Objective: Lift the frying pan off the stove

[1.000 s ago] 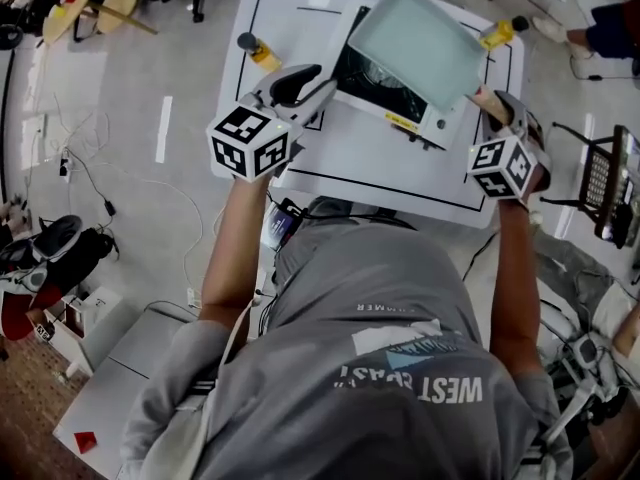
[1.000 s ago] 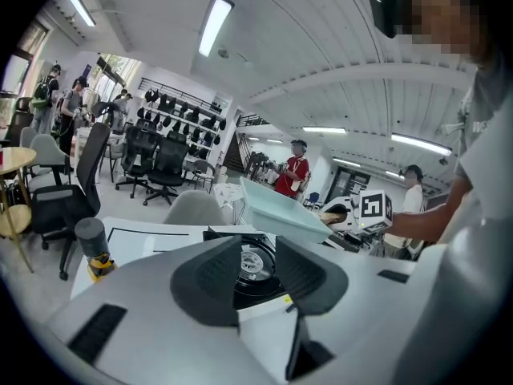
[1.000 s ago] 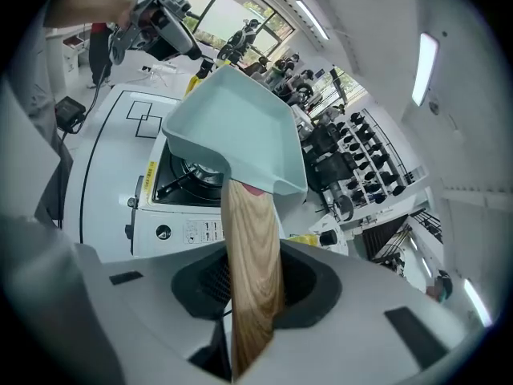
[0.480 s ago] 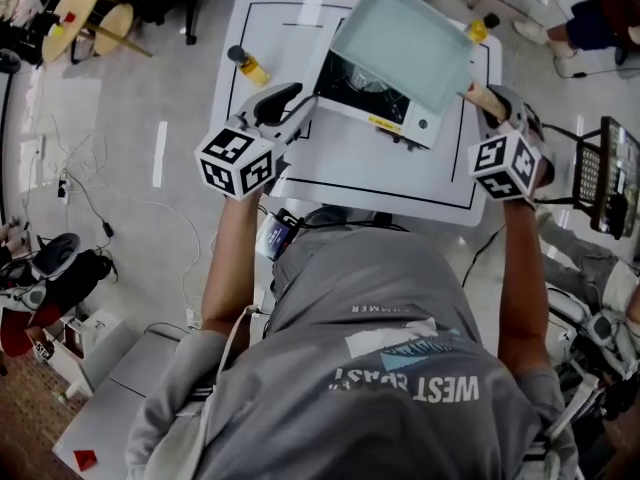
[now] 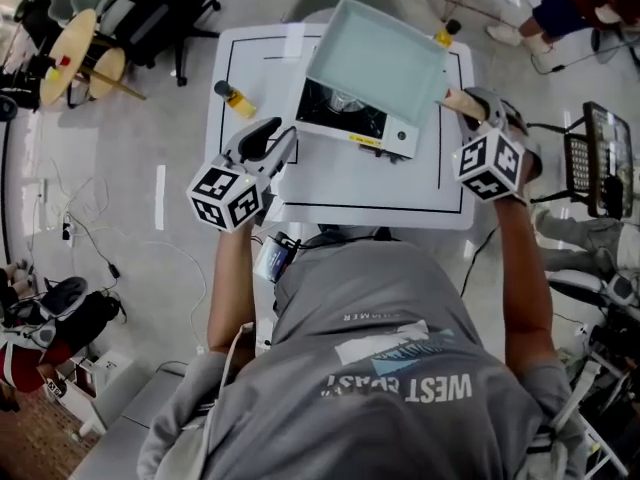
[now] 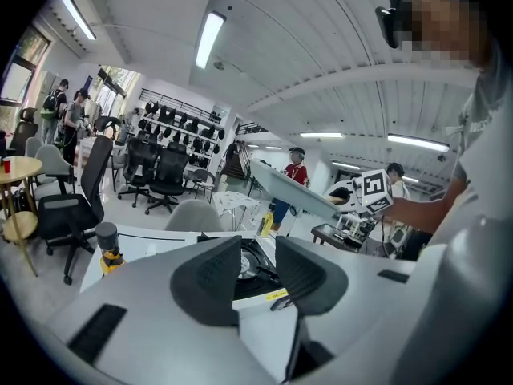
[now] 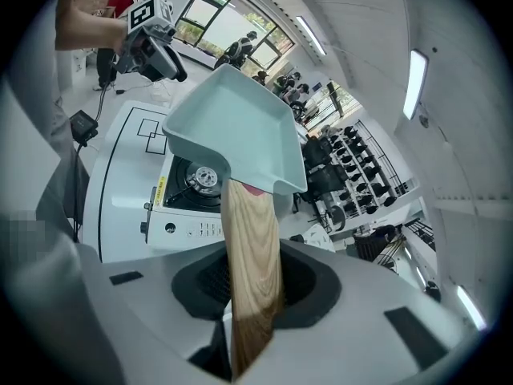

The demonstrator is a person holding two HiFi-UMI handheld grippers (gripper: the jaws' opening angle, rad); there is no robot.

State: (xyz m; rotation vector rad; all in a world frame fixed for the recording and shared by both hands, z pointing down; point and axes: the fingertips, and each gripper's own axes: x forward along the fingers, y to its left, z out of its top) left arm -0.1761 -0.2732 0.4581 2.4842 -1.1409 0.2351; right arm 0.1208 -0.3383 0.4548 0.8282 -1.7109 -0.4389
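One hand-held gripper point(image 7: 253, 289), right, clamping pan handle point(image 7: 247, 223)

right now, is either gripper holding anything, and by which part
The right gripper holds the pale green frying pan by its wooden handle. The left gripper holds nothing; its jaws stand apart.

Long ceiling lamps point(image 6: 210, 38) and large windows point(image 7: 228, 18) give bright, even light; the white counter point(image 5: 340, 183) carries only weak shadows. Both gripper views bend strongly at the edges, with dark corners. The handle of the frying pan point(image 7: 232, 131), close to the lens, looks soft and unsharp.
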